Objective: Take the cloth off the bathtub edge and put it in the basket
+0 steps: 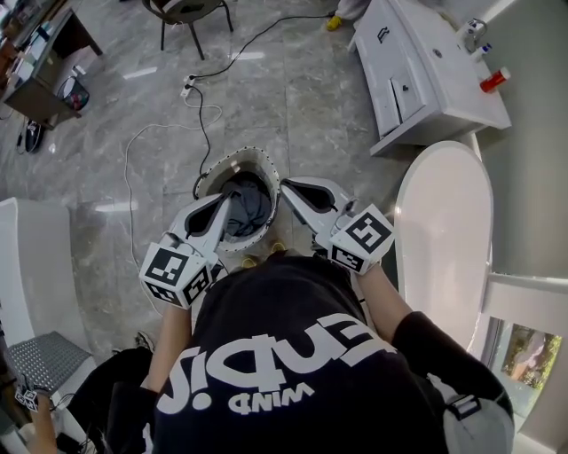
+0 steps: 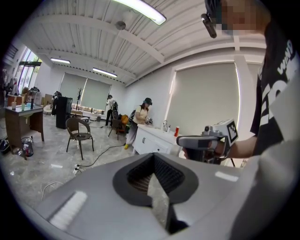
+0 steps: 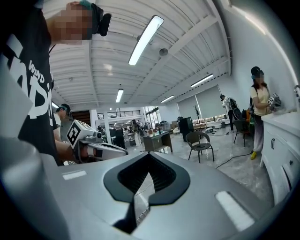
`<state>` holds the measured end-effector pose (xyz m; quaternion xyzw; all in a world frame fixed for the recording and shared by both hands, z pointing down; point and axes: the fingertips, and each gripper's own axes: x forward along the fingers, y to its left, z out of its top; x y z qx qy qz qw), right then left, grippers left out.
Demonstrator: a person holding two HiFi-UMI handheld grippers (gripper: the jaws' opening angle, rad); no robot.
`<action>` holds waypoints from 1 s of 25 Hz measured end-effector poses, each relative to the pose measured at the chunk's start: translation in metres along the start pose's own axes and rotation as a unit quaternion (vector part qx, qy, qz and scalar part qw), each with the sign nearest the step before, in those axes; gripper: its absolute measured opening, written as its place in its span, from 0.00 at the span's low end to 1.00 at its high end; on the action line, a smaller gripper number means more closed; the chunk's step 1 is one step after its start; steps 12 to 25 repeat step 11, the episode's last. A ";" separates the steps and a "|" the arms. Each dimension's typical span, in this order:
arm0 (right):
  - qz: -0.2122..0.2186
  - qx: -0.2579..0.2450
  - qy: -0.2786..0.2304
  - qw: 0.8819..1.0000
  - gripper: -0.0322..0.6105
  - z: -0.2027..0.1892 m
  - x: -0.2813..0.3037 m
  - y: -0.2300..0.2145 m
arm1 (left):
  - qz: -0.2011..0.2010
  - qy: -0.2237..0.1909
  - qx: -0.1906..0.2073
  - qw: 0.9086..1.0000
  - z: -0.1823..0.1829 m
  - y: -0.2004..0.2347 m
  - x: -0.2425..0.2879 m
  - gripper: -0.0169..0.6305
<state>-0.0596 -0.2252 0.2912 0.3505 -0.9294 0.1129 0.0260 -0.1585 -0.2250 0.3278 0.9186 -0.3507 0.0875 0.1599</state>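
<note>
In the head view a round white basket (image 1: 232, 161) stands on the marble floor in front of the person. A dark grey cloth (image 1: 248, 206) lies bunched inside it. My left gripper (image 1: 226, 199) hangs over the basket's left side and my right gripper (image 1: 286, 184) over its right side. Both are above the cloth and neither touches it. The white bathtub (image 1: 444, 230) is to the right, with no cloth showing on its rim. In the left gripper view my left gripper (image 2: 153, 155) is shut with nothing between the jaws. In the right gripper view my right gripper (image 3: 149, 154) is also shut and holds nothing.
A white vanity with a sink (image 1: 426, 71) stands at the back right, beyond the tub. A black cable and power strip (image 1: 191, 84) trail across the floor behind the basket. A chair (image 1: 186, 13) and a desk (image 1: 40, 62) are farther back. People stand by the vanity (image 2: 140, 115).
</note>
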 end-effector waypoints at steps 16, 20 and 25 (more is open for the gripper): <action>-0.001 0.002 0.006 1.000 0.06 0.002 0.001 -0.004 | -0.001 0.007 -0.005 1.000 0.000 -0.002 0.004 0.02; -0.001 0.002 0.006 1.000 0.06 0.002 0.001 -0.004 | -0.001 0.007 -0.005 1.000 0.000 -0.002 0.004 0.02; -0.001 0.002 0.006 1.000 0.06 0.002 0.001 -0.004 | -0.001 0.007 -0.005 1.000 0.000 -0.002 0.004 0.02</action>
